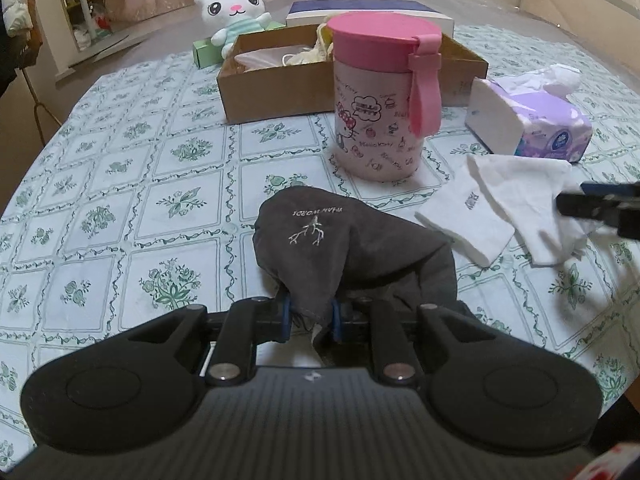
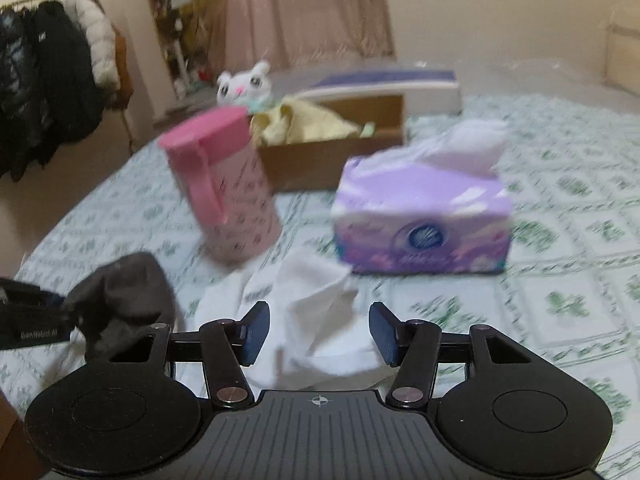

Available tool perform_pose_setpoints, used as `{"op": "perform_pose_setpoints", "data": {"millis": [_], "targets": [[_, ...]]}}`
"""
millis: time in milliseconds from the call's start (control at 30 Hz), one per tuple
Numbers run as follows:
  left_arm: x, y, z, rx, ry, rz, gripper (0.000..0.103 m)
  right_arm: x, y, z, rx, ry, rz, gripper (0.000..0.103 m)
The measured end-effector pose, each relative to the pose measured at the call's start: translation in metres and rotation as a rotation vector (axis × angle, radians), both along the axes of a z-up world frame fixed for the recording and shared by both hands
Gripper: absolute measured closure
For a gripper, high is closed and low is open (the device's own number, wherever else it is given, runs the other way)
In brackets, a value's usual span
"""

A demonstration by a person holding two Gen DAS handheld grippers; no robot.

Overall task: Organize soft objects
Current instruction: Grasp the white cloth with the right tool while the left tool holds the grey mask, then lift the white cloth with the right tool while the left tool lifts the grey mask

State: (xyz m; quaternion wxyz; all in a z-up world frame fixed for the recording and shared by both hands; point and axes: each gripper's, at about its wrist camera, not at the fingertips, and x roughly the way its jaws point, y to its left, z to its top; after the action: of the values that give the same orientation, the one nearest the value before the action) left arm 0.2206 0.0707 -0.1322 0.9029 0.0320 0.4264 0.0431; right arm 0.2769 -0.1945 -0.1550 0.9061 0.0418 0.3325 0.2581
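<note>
My left gripper (image 1: 310,316) is shut on the hem of a dark grey cloth (image 1: 352,248) with a small embroidered branch, which lies bunched on the floral tablecloth. The right wrist view shows that cloth (image 2: 124,300) at the lower left, with the left gripper (image 2: 60,308) on it. My right gripper (image 2: 320,332) stands open over a crumpled white tissue (image 2: 316,304); the tissue lies between the blue pads and they do not press on it. The left wrist view shows the tissue (image 1: 516,204) spread to the right of the cloth, with the right gripper (image 1: 592,204) at its far edge.
A pink-lidded cup (image 1: 384,100) stands behind the cloth, with a purple tissue pack (image 1: 532,120) to its right. Behind them is an open cardboard box (image 1: 280,92) holding yellow fabric (image 2: 308,124). A white plush (image 1: 236,12) and a blue-white box (image 1: 368,14) sit farther back.
</note>
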Motion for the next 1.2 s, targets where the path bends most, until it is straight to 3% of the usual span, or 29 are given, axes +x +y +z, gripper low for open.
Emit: {"op": "perform_pose_setpoints", "data": {"millis": [167, 233, 300, 500, 733, 767, 833, 900, 933, 1200], "targets": [[0.000, 0.004, -0.003, -0.012, 0.000, 0.005, 0.086, 0.017, 0.000, -0.019, -0.001, 0.109, -0.047, 0.046], [0.001, 0.005, -0.004, -0.017, 0.001, 0.008, 0.086, 0.018, 0.002, -0.022, -0.007, 0.098, -0.057, 0.048], [0.001, 0.006, -0.005, -0.023, 0.001, 0.012, 0.086, 0.017, 0.005, -0.018, -0.013, 0.084, -0.026, 0.095], [0.002, 0.011, -0.006, -0.028, 0.001, 0.020, 0.086, 0.019, 0.034, -0.002, -0.017, -0.012, 0.059, 0.095], [0.005, 0.015, -0.009, -0.037, 0.007, 0.028, 0.086, 0.021, 0.075, -0.012, -0.030, -0.017, 0.144, 0.094], [0.006, 0.015, -0.010, -0.038, 0.009, 0.028, 0.086, 0.022, 0.080, -0.014, -0.034, -0.007, 0.155, 0.093], [0.007, 0.017, -0.011, -0.038, 0.015, 0.029, 0.086, 0.024, 0.089, -0.018, -0.048, 0.011, 0.163, 0.081], [0.009, 0.019, -0.012, -0.036, 0.014, 0.029, 0.086, 0.027, 0.094, -0.020, -0.046, 0.024, 0.164, 0.045], [0.009, 0.020, -0.012, -0.033, 0.013, 0.029, 0.086, 0.028, 0.096, -0.021, -0.038, 0.029, 0.169, 0.039], [0.014, 0.035, -0.014, -0.014, 0.010, 0.050, 0.085, 0.029, 0.119, -0.034, -0.143, -0.013, 0.218, 0.037]]}}
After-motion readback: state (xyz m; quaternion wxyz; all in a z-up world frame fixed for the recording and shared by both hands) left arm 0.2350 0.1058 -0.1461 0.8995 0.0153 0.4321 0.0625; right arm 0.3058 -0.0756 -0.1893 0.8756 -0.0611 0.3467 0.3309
